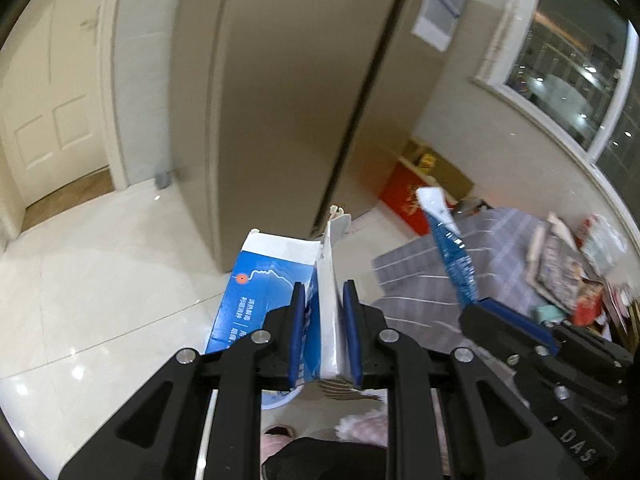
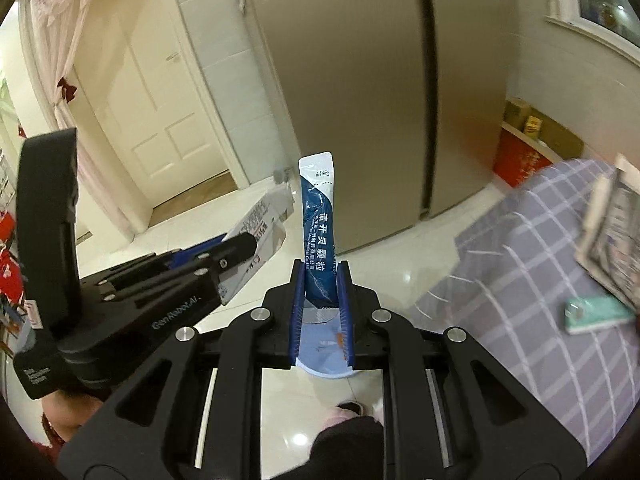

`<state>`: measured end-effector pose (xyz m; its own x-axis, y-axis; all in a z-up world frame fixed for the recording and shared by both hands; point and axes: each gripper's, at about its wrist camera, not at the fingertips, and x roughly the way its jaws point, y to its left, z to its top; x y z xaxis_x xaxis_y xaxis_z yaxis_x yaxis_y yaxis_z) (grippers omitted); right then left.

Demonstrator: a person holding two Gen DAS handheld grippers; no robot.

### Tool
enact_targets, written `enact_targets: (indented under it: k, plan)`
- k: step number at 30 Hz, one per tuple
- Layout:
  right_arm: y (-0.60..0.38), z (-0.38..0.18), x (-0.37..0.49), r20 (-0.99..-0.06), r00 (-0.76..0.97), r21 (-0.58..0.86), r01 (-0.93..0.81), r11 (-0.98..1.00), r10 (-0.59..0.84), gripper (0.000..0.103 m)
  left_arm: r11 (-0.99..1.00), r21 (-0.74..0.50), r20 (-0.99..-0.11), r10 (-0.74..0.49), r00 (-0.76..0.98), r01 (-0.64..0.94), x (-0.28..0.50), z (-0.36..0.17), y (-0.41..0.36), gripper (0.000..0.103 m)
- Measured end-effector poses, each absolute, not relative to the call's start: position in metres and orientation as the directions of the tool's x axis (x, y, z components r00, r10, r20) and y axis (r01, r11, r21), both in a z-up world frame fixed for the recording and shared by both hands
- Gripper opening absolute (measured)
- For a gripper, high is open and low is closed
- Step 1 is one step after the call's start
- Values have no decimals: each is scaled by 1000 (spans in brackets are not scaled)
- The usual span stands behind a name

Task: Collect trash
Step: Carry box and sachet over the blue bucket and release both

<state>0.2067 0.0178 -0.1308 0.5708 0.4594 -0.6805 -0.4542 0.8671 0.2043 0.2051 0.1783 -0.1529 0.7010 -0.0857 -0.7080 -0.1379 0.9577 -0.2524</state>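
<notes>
My left gripper (image 1: pixel 323 300) is shut on a blue and white carton box (image 1: pixel 268 280), gripping one white flap so the box hangs above the floor; the box also shows in the right wrist view (image 2: pixel 260 224). My right gripper (image 2: pixel 322 280) is shut on a long blue and white sachet (image 2: pixel 319 224) that stands upright between the pads. The sachet also shows in the left wrist view (image 1: pixel 450 248), to the right of the box, with the right gripper (image 1: pixel 484 304) below it. The left gripper (image 2: pixel 244 246) appears at the left of the right wrist view.
A tall beige fridge (image 1: pixel 288 92) stands ahead on the glossy tiled floor (image 1: pixel 88 280). A table with a grey checked cloth (image 2: pixel 532 264) is at the right, with magazines (image 2: pixel 612 236) and a green pack (image 2: pixel 596 312) on it. A red box (image 1: pixel 404 200) sits by the wall. A white door (image 2: pixel 160 92) is at the left.
</notes>
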Motion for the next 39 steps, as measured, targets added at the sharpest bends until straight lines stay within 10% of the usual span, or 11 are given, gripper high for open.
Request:
enact_targets:
  k: [11, 15, 39]
  plan:
    - [47, -152, 234, -674, 590, 206, -427, 880, 444, 16, 939, -287, -741, -93, 665, -188, 244, -176, 223, 23]
    - [48, -156, 239, -682, 588, 208, -413, 886, 435, 17, 916, -318, -748, -86, 658, -242, 247, -185, 229, 63]
    - [60, -165, 242, -689, 568, 213, -436, 874, 451, 17, 896, -302, -753, -16, 658, -324, 231, -186, 247, 63]
